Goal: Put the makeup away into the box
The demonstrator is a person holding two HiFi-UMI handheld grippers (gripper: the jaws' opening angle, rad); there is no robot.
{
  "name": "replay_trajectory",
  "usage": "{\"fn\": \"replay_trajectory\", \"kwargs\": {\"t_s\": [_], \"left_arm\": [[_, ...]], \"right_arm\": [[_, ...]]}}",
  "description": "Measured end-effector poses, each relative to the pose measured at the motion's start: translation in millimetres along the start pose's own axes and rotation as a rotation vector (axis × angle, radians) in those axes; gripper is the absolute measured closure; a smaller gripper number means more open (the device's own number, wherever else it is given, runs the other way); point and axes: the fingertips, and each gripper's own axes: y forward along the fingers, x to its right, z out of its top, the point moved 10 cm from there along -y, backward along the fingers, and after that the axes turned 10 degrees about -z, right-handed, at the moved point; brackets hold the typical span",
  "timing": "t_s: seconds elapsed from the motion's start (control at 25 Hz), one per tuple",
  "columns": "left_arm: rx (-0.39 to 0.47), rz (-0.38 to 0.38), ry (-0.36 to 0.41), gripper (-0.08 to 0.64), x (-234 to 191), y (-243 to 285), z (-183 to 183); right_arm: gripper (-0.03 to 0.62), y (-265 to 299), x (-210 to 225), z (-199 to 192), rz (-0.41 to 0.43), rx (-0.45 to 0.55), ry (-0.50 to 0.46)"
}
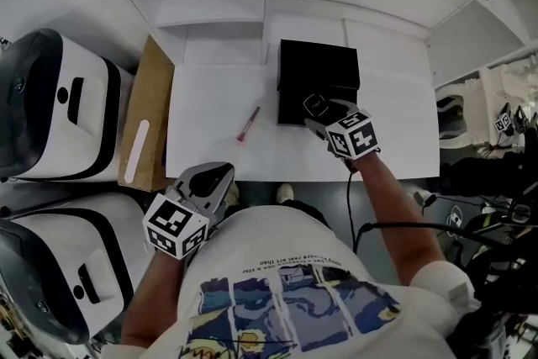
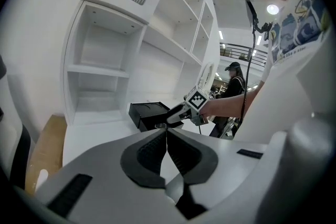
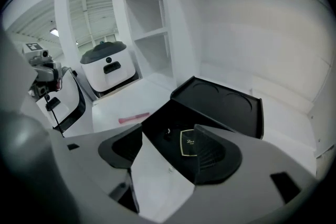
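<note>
A lab-like workspace: bare white shelves (image 1: pixel 220 8), bulky white machines (image 1: pixel 59 105) and trailing cables (image 1: pixel 403 224).

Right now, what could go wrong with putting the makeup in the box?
The pink stick is thin and lies flat on the table, so jaws might slip off it or roll it away. The open right gripper hangs over the black box; swinging out, it might bump the open lid.

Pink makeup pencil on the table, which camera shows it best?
The head view: the pink pencil lies whole on the white table, left of the black box. The right gripper view shows it small and distant; the left gripper view doesn't show it.
</note>
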Motion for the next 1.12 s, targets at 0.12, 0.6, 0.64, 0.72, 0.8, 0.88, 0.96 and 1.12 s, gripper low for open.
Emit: {"fn": "replay_trajectory", "kwargs": {"t_s": [0.12,0.6,0.64,0.72,0.8,0.88,0.96,1.12], "left_arm": [[-0.003,-0.031,0.012,0.545,-4.6,0.8,0.4],[-0.013,-0.102,0.025,0.545,-40.0,-27.4,-7.9],[-0.015,-0.104,0.025,0.545,-43.9,-31.0,-9.1],[-0.02,-0.109,0.026,0.545,-51.9,-37.4,-11.0],[-0.025,-0.115,0.027,0.545,-59.6,-43.0,-12.6],[-0.03,-0.121,0.026,0.545,-66.2,-48.4,-14.2],[-0.034,-0.128,0.027,0.545,-71.4,-53.8,-15.8],[-0.042,-0.131,0.025,0.545,-81.2,-64.9,-19.8]], "right_arm": [[0.293,-7.0,-22.5,1.0,0.009,0.018,0.008],[0.36,18.5,-132.1,3.5,0.068,0.003,-0.022],[0.36,24.1,-139.1,3.6,0.07,-0.003,-0.02],[0.36,36.5,-150.2,3.3,0.071,-0.016,-0.004],[0.359,49.9,-157.2,1.9,0.066,-0.033,0.04],[0.359,63.3,-161.2,0.5,0.055,-0.052,0.095],[0.348,75.6,-164.1,-0.2,0.041,-0.072,0.148],[0.342,94.3,-170.0,2.7,0.0,-0.092,0.225]]}}
